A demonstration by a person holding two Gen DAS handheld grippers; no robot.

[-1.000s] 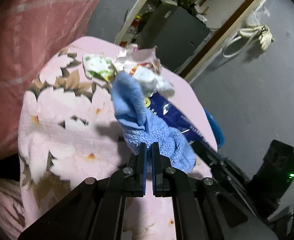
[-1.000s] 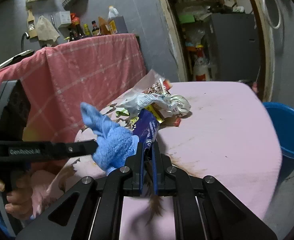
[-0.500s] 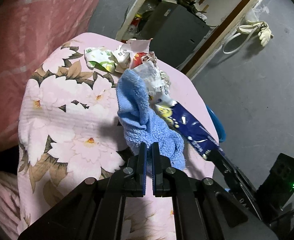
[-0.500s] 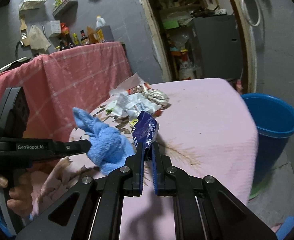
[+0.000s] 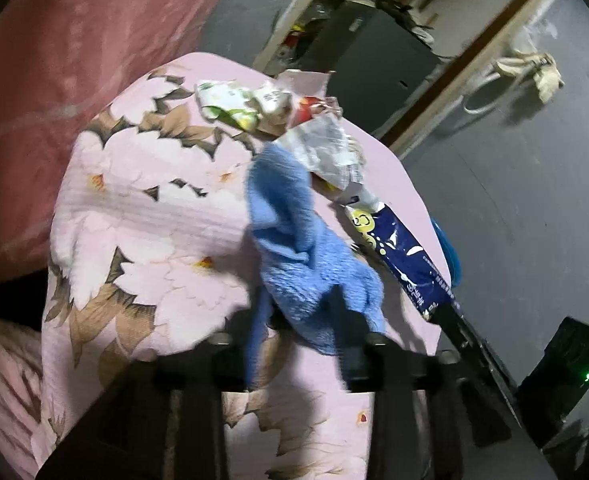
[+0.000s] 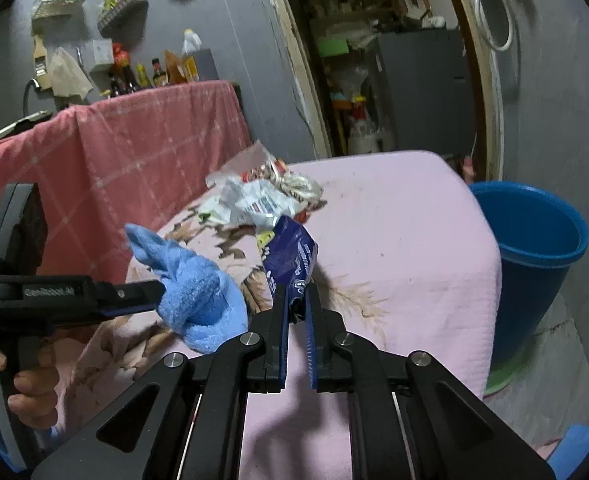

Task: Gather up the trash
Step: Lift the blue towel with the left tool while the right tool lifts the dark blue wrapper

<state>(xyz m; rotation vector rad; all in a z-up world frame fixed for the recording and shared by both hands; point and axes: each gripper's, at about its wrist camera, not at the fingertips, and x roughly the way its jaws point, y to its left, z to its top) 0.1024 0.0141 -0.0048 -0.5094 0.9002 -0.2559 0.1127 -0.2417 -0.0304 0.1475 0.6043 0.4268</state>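
Note:
My right gripper [image 6: 295, 304] is shut on a dark blue snack wrapper [image 6: 290, 256] and holds it above the pink table; the wrapper also shows in the left wrist view [image 5: 406, 256]. My left gripper [image 5: 296, 312] has its jaws spread apart, blurred by motion, with a blue fluffy cloth [image 5: 306, 248] lying between them. In the right wrist view the cloth [image 6: 192, 292] still hangs at the left gripper's tip. A heap of crumpled wrappers [image 6: 262, 196] lies further back on the table, also seen in the left wrist view [image 5: 278, 116].
A blue bucket [image 6: 534, 256] stands on the floor right of the table [image 6: 406, 216]. A red checked cloth [image 6: 142, 152] covers a counter behind. The table's left half has a floral cover [image 5: 142, 208]. A doorway with a grey cabinet [image 6: 418, 92] lies behind.
My left gripper's jaws have opened around the blue cloth. My right gripper has lifted the blue wrapper away from the heap, toward the near right.

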